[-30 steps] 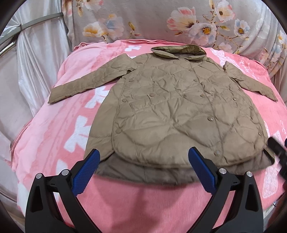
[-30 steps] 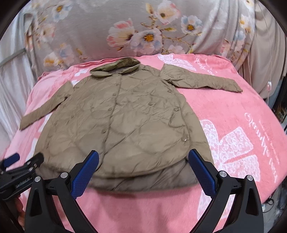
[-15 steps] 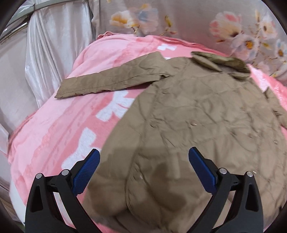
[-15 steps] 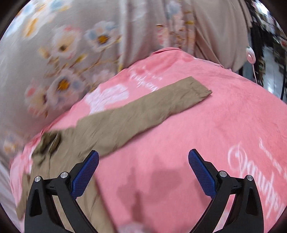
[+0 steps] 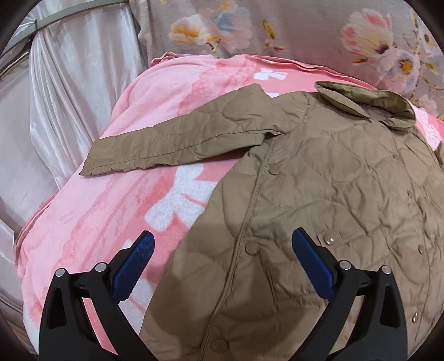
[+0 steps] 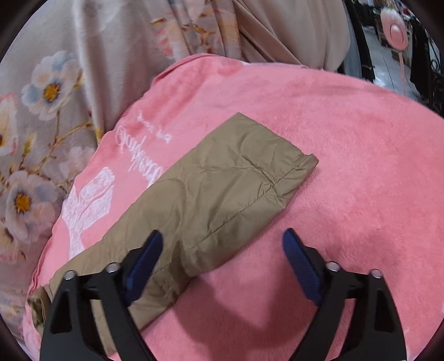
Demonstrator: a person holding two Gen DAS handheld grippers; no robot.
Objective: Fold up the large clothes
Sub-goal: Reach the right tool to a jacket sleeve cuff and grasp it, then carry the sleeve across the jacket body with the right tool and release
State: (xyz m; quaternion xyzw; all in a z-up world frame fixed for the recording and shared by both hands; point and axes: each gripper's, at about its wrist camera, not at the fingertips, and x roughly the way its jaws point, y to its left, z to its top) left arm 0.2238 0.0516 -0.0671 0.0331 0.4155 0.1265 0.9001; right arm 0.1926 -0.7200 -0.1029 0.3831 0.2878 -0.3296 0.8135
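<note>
- Left tool (image 5: pixel 222 258): spread wide, nothing pinched; coat (image 5: pixel 319 211) body directly under and ahead, side seam running up between the fingers, not touching.
- Right tool (image 6: pixel 222 255): jaws just been closing, yet apart w/ nothing pressed; right sleeve (image 6: pixel 211 205) lies partly between the fingers, cuff just ahead, flat on pink blanket (image 6: pixel 347 166).
- Further from left tool: left sleeve (image 5: pixel 177 138) stretched out up-left, collar (image 5: pixel 369 102) at far right.
- Progress est.: coat spread flat, buttoned, no fold made yet; both sleeves out to the sides.
- Left to do: sleeves in over body, then body folded up.
- Beyond: floral drape (image 5: pixel 277 25) behind bed.
</note>
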